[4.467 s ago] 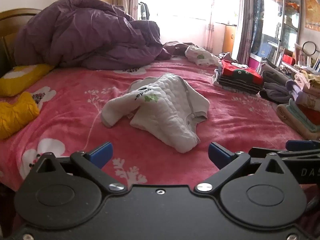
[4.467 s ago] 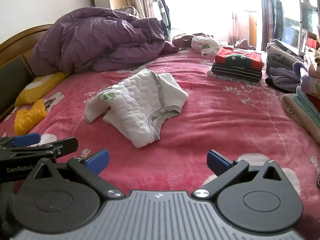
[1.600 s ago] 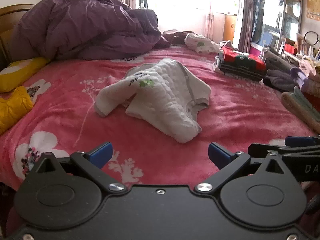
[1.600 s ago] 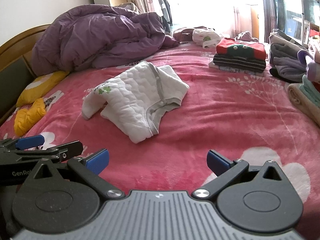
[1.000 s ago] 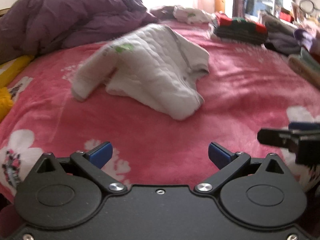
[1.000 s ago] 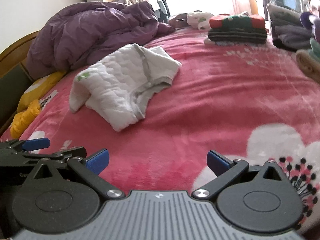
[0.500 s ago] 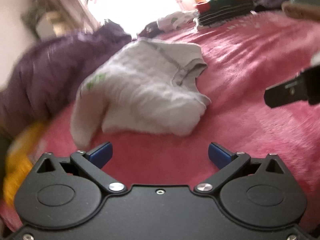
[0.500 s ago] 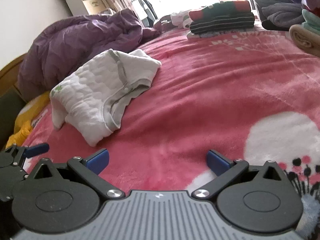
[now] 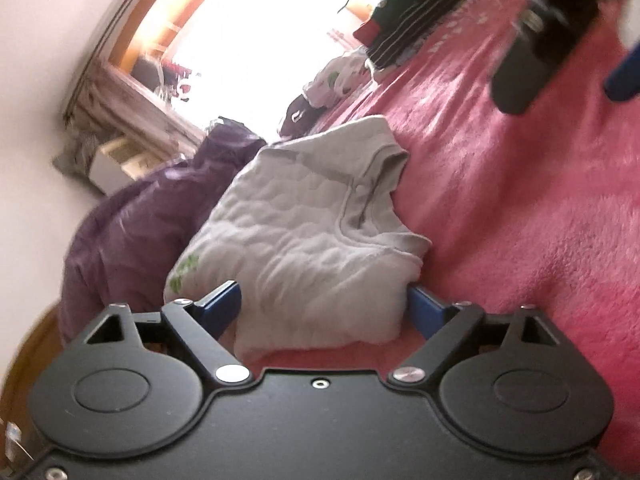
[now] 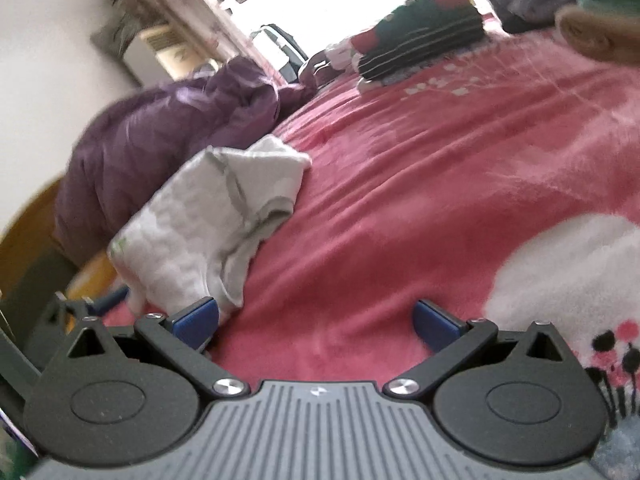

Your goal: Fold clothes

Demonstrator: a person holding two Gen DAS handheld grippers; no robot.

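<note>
A white quilted baby garment point(image 9: 304, 232) with grey trim and a green print lies crumpled on the pink blanket point(image 9: 520, 208). My left gripper point(image 9: 324, 304) is rolled over and low at the garment's near end. That end lies between its blue pads, which are closing and stand at the cloth's sides without visibly squeezing it. In the right wrist view the garment point(image 10: 208, 216) is ahead on the left. My right gripper point(image 10: 316, 322) is open over bare blanket point(image 10: 400, 200), with the garment's near corner beside its left pad.
A bunched purple duvet point(image 10: 168, 132) fills the far left by the wooden headboard. A folded red, green and striped stack point(image 10: 424, 40) sits at the far side, with more folded clothes point(image 10: 592, 36) at the right edge. The right gripper's black finger point(image 9: 532, 52) shows at the left view's upper right.
Both grippers have come down and forward to the garment. The left one has rolled, its pads now flank the garment's near end and stand a little narrower. The garment has not moved.
</note>
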